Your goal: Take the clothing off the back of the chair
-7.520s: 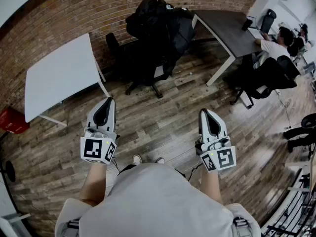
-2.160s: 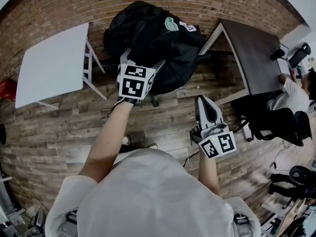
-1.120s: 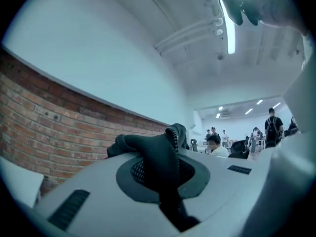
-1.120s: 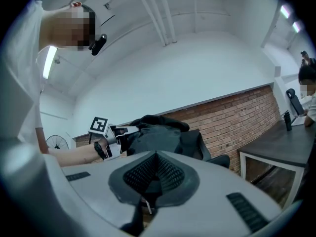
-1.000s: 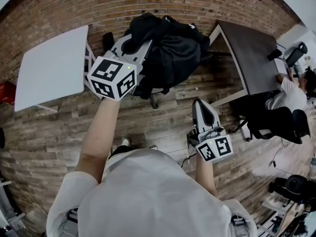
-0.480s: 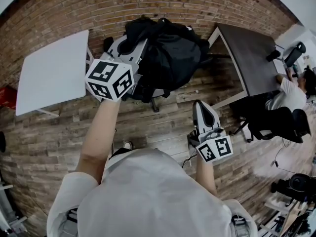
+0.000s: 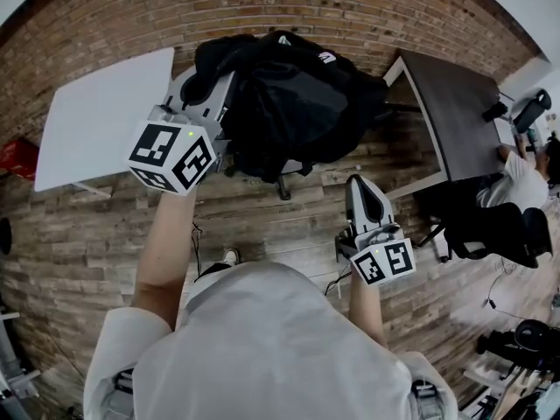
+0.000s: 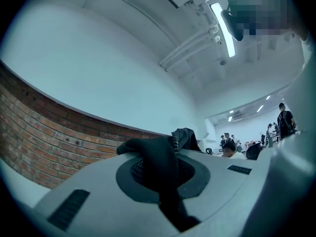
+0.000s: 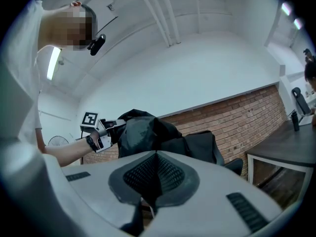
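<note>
Over the black swivel chair [image 7: 282,186], the left gripper [image 7: 214,90] clenched a fold of the bulky black jacket [image 7: 297,103], seemingly to lift it clear of the chair; the right gripper [image 7: 361,184] hung closed, empty, well short of it.

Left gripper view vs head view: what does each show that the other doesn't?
Only the left gripper view: the close-up of the left gripper's fingers shut on a fold of the black zippered jacket, plus the ceiling strip light. Only the head view: the white square table, the dark grey table, the wooden plank floor, the right gripper and the jacket's whole bulk. Both: the left gripper, the jacket and the red brick wall.
</note>
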Action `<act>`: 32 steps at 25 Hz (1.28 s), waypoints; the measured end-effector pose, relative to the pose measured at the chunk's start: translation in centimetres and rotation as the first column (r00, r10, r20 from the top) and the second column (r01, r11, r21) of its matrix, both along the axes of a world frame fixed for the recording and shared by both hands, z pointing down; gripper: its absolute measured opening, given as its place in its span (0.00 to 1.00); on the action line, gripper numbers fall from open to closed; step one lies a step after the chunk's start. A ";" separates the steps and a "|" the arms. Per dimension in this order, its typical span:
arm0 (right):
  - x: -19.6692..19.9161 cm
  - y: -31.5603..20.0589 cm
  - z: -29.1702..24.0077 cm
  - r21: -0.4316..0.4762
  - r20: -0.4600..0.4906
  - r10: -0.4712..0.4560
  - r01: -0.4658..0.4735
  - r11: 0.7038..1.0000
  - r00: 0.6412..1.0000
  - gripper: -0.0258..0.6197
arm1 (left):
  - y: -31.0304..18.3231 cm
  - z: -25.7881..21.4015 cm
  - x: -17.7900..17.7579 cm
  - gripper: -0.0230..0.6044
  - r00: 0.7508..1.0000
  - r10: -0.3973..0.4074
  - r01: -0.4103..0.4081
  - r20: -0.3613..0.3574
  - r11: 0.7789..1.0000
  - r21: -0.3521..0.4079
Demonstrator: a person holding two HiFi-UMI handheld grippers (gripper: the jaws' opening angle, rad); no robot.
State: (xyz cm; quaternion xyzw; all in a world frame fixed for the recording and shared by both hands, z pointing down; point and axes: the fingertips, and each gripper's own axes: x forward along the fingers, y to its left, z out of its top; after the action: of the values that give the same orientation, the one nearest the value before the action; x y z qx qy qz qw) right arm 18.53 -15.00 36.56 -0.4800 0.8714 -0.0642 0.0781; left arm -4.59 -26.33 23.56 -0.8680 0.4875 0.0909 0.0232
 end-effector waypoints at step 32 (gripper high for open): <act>-7.1 -1.4 -0.3 -0.007 -0.007 -0.118 0.118 0.993 0.993 0.07 | 15.8 6.7 -30.1 0.10 0.817 -0.570 0.547 -0.089 0.814 -0.197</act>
State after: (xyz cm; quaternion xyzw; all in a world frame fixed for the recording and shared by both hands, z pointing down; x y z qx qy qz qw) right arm 11.46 -16.39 36.31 -0.4282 0.8983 -0.0699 0.0694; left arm -34.68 -10.56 30.22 -0.6763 0.7272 0.1025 -0.0571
